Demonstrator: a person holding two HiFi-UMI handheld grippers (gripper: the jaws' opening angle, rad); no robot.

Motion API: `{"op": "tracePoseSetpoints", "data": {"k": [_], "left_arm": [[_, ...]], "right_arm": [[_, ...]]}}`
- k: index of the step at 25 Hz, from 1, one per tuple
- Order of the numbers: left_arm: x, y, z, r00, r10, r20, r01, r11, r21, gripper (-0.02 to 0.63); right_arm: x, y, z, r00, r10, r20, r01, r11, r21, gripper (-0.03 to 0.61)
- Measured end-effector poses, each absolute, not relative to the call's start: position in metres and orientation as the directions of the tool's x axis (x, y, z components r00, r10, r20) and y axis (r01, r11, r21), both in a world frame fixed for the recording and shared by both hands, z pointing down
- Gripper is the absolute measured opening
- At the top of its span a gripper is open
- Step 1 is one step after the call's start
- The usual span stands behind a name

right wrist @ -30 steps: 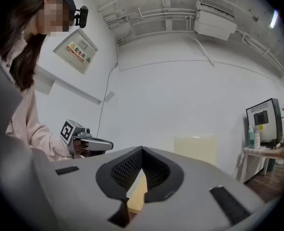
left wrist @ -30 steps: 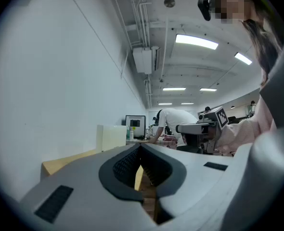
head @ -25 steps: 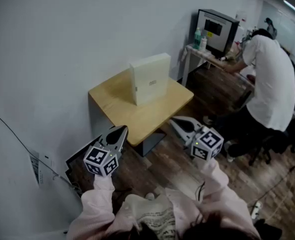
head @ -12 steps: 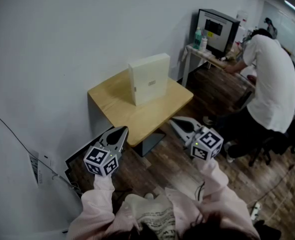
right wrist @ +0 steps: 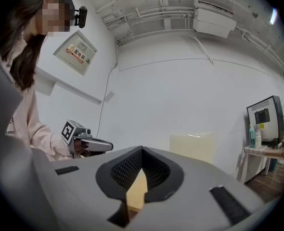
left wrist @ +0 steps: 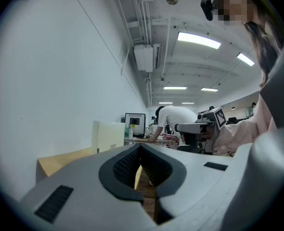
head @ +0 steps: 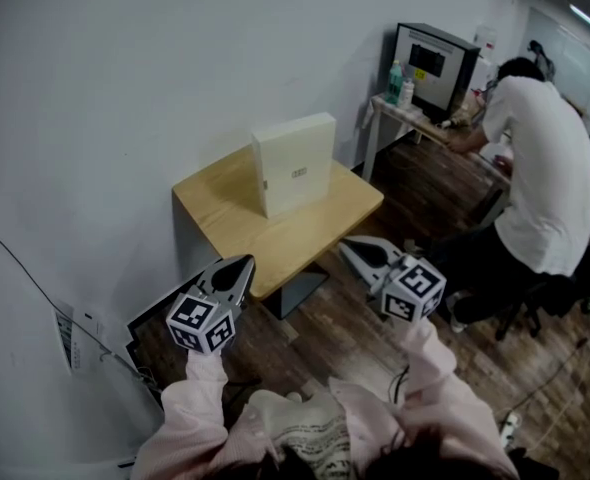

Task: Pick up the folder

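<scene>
The left claw [head: 240, 266], closed and empty, hangs off the near left edge of the bench [head: 275, 236], the white folder [head: 295, 163] stands upright on the bench's far side, and the right claw [head: 347, 246], closed and empty, hangs off its near right edge.

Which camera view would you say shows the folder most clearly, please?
The head view: the folder stands whole and upright on the table. In both gripper views it looks small and pale, with its base hidden.
</scene>
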State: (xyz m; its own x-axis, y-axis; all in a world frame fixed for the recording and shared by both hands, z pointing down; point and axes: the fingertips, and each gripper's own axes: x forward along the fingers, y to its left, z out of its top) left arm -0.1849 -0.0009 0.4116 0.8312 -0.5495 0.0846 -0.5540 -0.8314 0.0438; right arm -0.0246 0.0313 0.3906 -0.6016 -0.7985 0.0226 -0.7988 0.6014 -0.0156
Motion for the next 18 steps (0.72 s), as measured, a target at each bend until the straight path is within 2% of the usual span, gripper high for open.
{"op": "tracePoseSetpoints", "data": {"k": [18], "left_arm": [[-0.160, -0.027, 0.428, 0.810, -0.576, 0.106, -0.584, -0.810, 0.059, 0.000]], "right_arm": [[0.005, -0.007, 0.409, -0.622, -0.783, 0.021, -0.781, 0.618, -0.088, -0.003]]}}
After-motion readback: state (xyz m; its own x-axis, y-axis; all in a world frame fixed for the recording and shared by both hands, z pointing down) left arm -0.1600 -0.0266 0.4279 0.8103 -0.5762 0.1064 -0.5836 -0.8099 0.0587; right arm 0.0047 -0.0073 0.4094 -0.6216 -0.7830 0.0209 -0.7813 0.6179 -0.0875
